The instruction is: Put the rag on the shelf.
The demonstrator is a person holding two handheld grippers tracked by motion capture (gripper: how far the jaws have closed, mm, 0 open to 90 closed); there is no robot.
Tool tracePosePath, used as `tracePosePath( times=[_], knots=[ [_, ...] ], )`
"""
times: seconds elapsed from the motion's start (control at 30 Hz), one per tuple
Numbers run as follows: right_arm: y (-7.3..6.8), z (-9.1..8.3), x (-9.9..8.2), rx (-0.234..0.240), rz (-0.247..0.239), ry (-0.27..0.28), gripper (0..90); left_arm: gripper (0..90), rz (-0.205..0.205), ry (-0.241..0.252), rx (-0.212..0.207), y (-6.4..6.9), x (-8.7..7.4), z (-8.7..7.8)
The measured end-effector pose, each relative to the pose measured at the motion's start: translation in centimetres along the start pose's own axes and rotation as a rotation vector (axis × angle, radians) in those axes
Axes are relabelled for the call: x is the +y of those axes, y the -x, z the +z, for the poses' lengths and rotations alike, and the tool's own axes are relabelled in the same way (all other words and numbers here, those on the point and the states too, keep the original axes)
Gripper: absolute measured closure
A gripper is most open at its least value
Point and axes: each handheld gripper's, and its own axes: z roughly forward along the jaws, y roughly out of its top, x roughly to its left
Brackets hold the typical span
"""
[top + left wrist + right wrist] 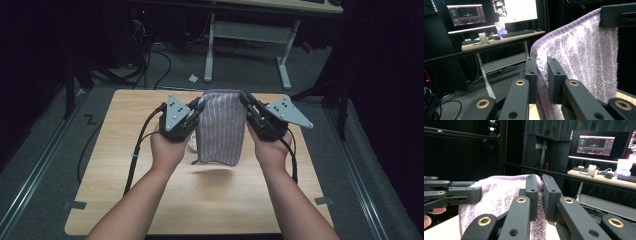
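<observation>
A purple-and-white striped towel (220,127) hangs folded above the wooden table (125,150), held up by its two top corners. My left gripper (200,106) is shut on the towel's left top corner; in the left gripper view its jaws pinch the towel (574,50) edge, my left gripper (542,75) centred there. My right gripper (245,97) is shut on the right top corner, and the right gripper view has the towel (499,195) squeezed between the jaws of my right gripper (540,192). The towel's lower edge hangs a little above the tabletop.
A small pale object (192,145) lies on the table behind the towel's left edge. A desk (250,35) with white legs stands beyond the table, with monitors (466,13) and a keyboard (519,33) on it. Cables (150,65) run across the floor.
</observation>
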Motion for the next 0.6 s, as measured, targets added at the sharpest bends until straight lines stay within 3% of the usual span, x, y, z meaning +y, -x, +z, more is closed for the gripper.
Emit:
tracePosePath(
  times=[0.23,0.33,0.5,0.57,0.6],
  knots=[
    [1.0,2.2,0.6,-0.004,0.022,-0.005,84.4,80.3,-0.012,-0.001,0.012,-2.0,0.9,1.6],
    [1.2,3.2,0.6,-0.009,0.027,-0.006,84.4,80.2,-0.06,-0.001,0.01,-2.4,0.7,2.2],
    [1.6,4.6,0.5,-0.02,0.031,-0.014,84.4,80.2,-0.087,0.012,0.031,-3.2,0.5,3.2],
    [1.8,5.2,0.4,-0.027,0.029,-0.017,84.4,80.2,-0.065,0.008,0.041,-3.3,0.9,3.5],
    [1.9,5.4,0.4,-0.03,0.029,-0.02,84.4,80.2,-0.033,-0.001,0.05,-3.4,1.2,3.7]
  ],
)
